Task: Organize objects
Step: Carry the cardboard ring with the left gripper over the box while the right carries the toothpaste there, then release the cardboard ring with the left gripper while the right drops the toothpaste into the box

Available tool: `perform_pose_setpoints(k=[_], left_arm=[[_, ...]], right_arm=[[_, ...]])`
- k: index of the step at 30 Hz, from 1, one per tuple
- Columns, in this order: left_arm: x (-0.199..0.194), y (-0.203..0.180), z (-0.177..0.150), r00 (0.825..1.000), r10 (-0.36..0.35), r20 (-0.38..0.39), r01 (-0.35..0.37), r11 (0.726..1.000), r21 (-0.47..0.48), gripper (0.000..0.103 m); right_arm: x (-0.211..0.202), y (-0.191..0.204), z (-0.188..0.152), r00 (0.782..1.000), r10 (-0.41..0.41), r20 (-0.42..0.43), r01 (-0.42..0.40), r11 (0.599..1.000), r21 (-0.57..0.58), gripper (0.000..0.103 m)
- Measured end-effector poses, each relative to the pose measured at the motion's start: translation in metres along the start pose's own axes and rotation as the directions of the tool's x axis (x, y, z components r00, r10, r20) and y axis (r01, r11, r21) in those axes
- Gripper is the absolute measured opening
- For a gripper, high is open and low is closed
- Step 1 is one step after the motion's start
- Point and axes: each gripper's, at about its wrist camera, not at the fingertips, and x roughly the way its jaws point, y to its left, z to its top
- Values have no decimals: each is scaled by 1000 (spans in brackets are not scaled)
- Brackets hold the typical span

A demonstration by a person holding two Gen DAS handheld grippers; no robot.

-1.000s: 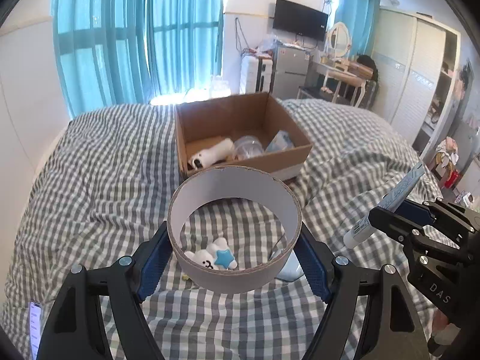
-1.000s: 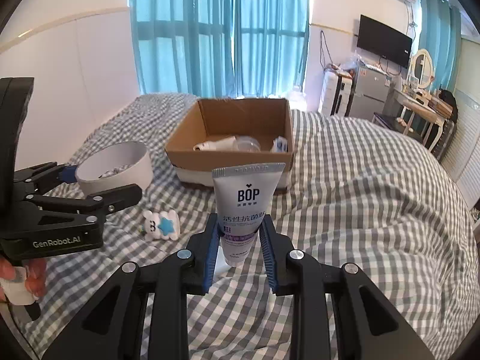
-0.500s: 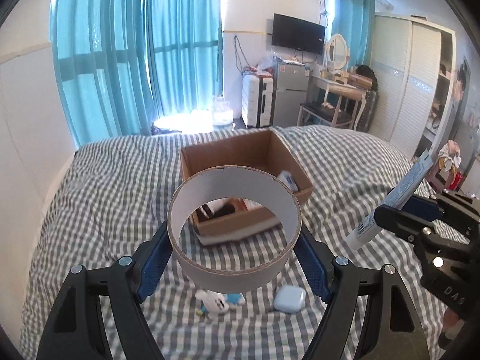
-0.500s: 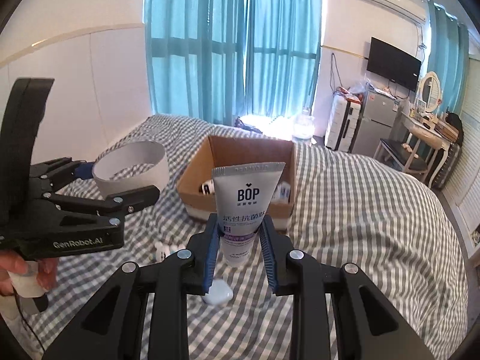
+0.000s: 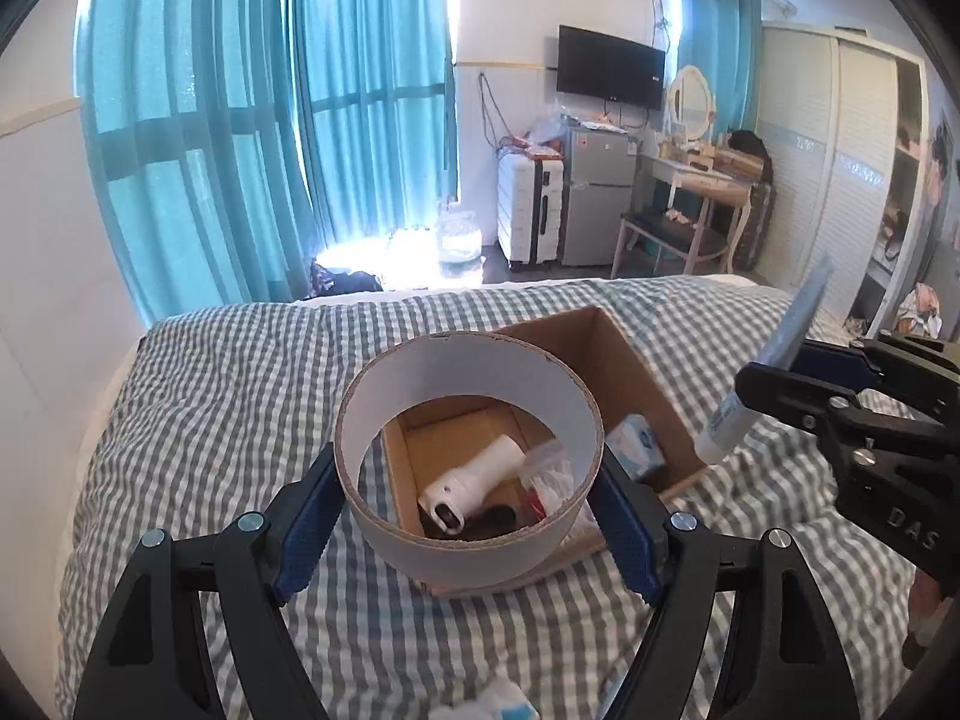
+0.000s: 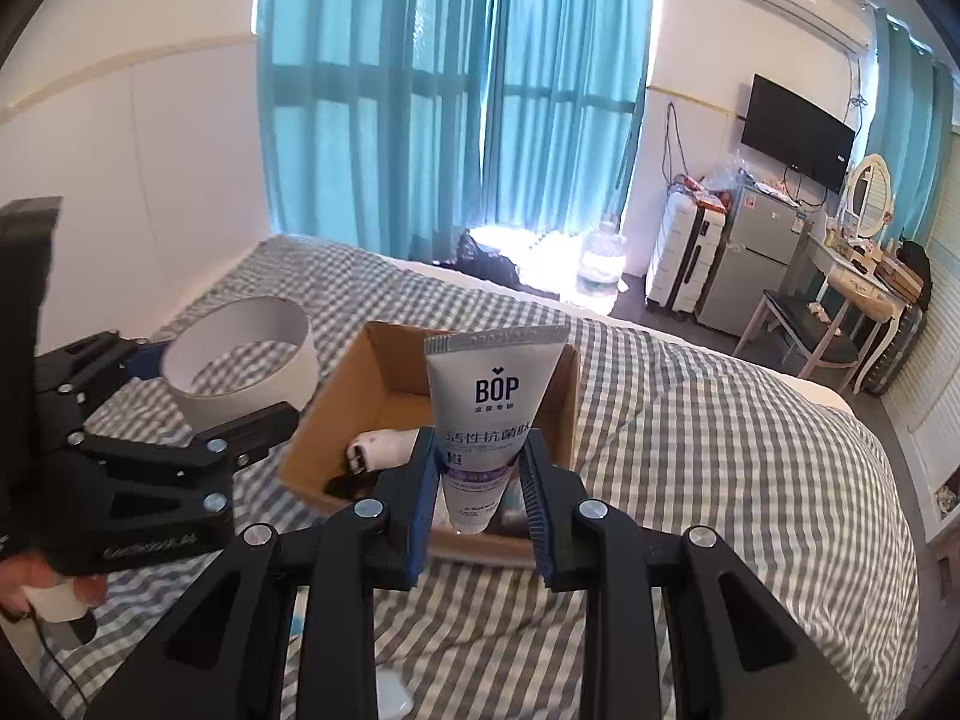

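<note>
Grippers first: the left gripper clamps a white tape ring, the right gripper pinches a BOP tube upright. Both hang over the cardboard box on the checked bed, a white bottle inside.

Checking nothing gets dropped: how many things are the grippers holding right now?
2: a tape roll in the left gripper, a tube in the right gripper, both above the box.
</note>
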Motion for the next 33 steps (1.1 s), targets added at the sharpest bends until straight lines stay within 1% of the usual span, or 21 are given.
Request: perform_pose_setpoints(k=[4, 10, 12, 16, 22, 25, 28, 31, 32, 33], left_arm=[[36, 3, 4, 1000, -2, -31, 2, 1000, 4, 80], [85, 3, 0, 998, -8, -65, 10, 1000, 30, 80], [101, 0, -2, 997, -25, -78, 28, 999, 31, 80], [127, -4, -5, 994, -28, -101, 33, 998, 46, 80], [154, -6, -10, 991, -34, -127, 40, 998, 46, 80], [160, -8, -12, 989, -50, -138, 57, 997, 45, 80], [162, -8, -10, 988, -67, -138, 72, 997, 37, 81], [162, -7, -7, 985, -90, -147, 94, 995, 22, 83], [161, -7, -6, 984, -95, -150, 98, 995, 18, 86], [159, -7, -4, 984, -99, -150, 102, 995, 14, 94]], right_arm=[[46, -4, 7, 999, 0, -52, 0, 1000, -2, 27], [109, -16, -1, 992, -9, -129, 10, 1000, 6, 27], [125, -20, -4, 989, -9, -145, 12, 1000, 22, 27], [150, -27, -9, 985, -18, -170, 21, 1000, 18, 27], [175, -33, -12, 982, -24, -189, 28, 999, 20, 27], [182, -38, -15, 982, -22, -190, 26, 999, 20, 27], [184, -42, -17, 983, -15, -186, 21, 999, 31, 27], [178, -45, -14, 985, 3, -171, 7, 998, 56, 27], [175, -46, -12, 986, 6, -167, 4, 998, 60, 28], [172, -46, -10, 987, 8, -161, 2, 998, 62, 32]])
